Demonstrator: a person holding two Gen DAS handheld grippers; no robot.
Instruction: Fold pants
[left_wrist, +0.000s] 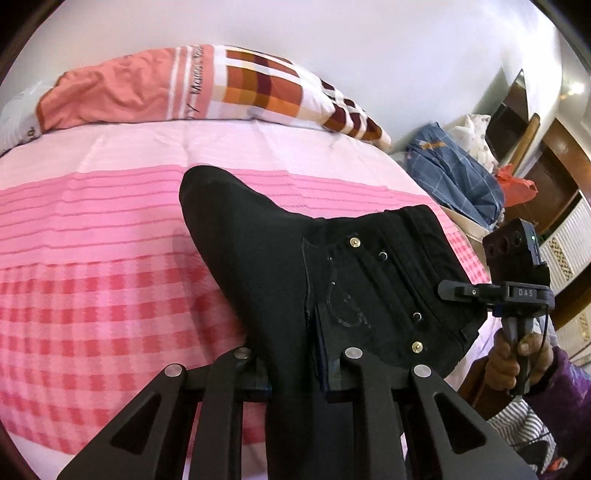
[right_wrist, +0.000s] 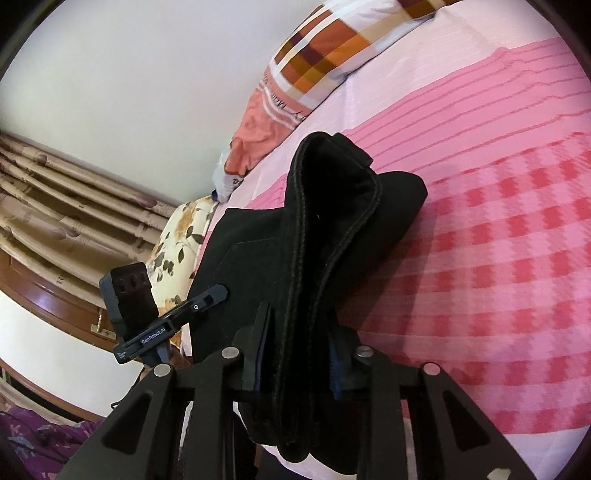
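While both grippers pinch it, black denim pants (left_wrist: 332, 280) hang lifted above pink checked bed sheet (left_wrist: 92, 302) | left gripper (left_wrist: 295, 373) — clamped on pocket side | right gripper (right_wrist: 295, 365) — clamped on bunched waistband | plaid pillow (left_wrist: 229, 85) behind.

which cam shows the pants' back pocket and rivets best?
Left wrist view: the black pants face it flat, with the back pocket stitching and brass rivets clear. Right wrist view shows only the bunched waistband edge; the pocket outline is faint, no rivets.
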